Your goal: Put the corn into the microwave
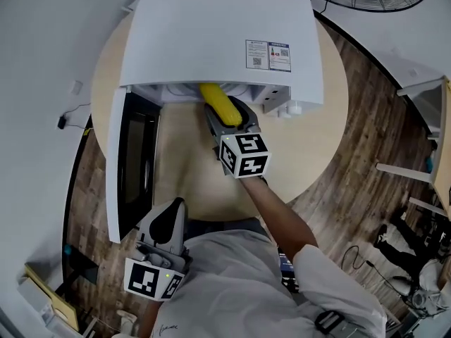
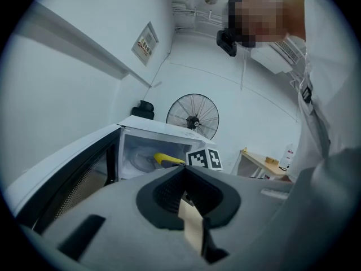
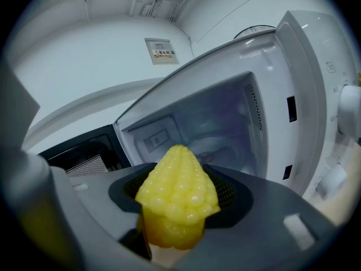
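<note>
Head view puts the corn at the mouth of the microwave. Its far end is already hidden under the top edge of the cavity, and its near end sits in the right gripper. The door hangs wide open on the left. The microwave stands on a round table.

Right gripper view shows the jaws spread wide and clamped on the thick lower part of the corn, one pad on each side. The tapered tip points into the white cavity. The corn is in the air, not yet set on the cavity floor.

The left gripper is low, near the person's body and well apart from the microwave. In its own view the jaws are together with nothing between them.

The corn looks glossy and evenly moulded, so it is probably a light, stiff plastic model that a firm squeeze will not bruise. The kernel bumps should give the pads some bite. The cone shape is the risk, since a grip near the tip would likely squeeze it forward and out. The thick end or the middle, across the widest part, is the safer hold, and that is where the jaws sit. Being round, it may roll once it is let go.
</note>
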{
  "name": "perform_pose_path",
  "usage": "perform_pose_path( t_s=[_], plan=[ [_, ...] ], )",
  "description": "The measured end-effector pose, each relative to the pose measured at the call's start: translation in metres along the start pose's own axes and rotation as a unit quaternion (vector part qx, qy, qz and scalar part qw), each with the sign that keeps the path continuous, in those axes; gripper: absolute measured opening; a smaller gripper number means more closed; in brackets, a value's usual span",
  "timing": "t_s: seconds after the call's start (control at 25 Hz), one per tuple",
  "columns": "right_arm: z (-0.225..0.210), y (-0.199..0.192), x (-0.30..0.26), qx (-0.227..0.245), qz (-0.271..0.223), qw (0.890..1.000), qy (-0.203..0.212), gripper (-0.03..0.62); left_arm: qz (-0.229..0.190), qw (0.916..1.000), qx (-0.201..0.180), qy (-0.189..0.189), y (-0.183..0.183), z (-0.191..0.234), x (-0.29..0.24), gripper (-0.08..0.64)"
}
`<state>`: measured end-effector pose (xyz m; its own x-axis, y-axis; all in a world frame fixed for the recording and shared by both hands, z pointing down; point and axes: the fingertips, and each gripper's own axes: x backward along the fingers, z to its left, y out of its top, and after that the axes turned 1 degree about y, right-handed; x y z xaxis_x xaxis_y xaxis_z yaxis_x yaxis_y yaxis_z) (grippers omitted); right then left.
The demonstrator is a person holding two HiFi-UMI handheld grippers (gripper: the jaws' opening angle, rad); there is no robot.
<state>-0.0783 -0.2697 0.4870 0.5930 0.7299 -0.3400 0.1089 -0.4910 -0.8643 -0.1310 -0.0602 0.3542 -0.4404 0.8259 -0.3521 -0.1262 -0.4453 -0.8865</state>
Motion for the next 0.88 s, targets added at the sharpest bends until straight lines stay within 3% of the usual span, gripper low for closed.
perform_pose_path(
  t_s=[0.4,0.88],
  plan=[
    [-0.013,0.001,-0.029,0.016,-0.002,0.999,-0.035,0.265,0.005,0.9999,-0.008,-0.014,-0.001,-0.001,-0.002,-0.005],
    [-0.023,0.009,-0.050,0.071,0.008,0.994,-0.088,0.265,0.013,0.9998,0.000,-0.018,-0.008,-0.004,-0.002,-0.002]
  ],
)
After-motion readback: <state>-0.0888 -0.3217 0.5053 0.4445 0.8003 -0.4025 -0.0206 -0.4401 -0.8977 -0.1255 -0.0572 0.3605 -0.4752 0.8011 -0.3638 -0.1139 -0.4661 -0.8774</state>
